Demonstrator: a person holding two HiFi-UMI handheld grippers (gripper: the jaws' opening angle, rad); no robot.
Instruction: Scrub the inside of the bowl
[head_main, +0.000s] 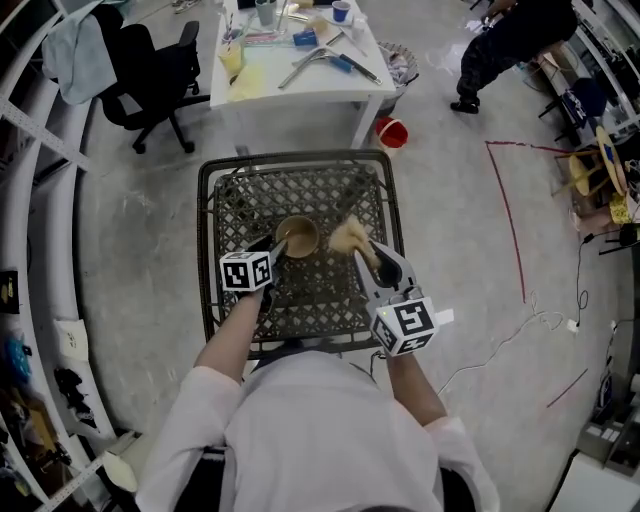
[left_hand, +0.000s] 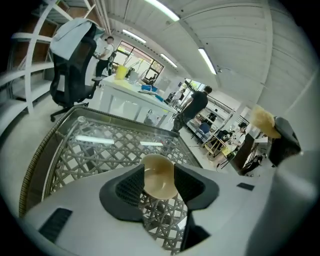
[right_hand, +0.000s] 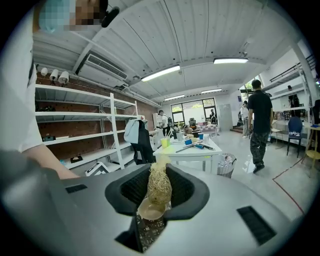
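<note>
- Looking at the left gripper (head_main: 270, 256), I see its jaws standing apart with the bowl (head_main: 297, 237) showing in the gap between them. They sit at the bowl's near-left side. I can't see the pads pressing on it, so I'd call the bowl not yet held.
- The bowl sits upright near the middle of the lattice table (head_main: 222, 300). The top mirrors the ceiling lights, so it is probably slick. A push from the scrubber against an unheld bowl could slide it away or spin it.
- If the left jaws shut off-centre on the rim, the curved wall could squirt out sideways and tip the bowl over.
- The right gripper (head_main: 366, 256) is clamped on a straw-coloured scrubber (head_main: 350, 236). The scrubber hangs just beside the bowl's right side, not inside it. Coming in low from there would hit the outer wall and shove the bowl towards the left jaws instead of reaching the inside.
- The scrubber looks like a loose bundle of fibres pinched round its middle. Hard pressure might fold it or work it back through the pads, and then the gripper's own tips would scrape the bowl.
- Both grippers crowd a small bowl from either side, so a careless stroke could knock one against the other.
</note>
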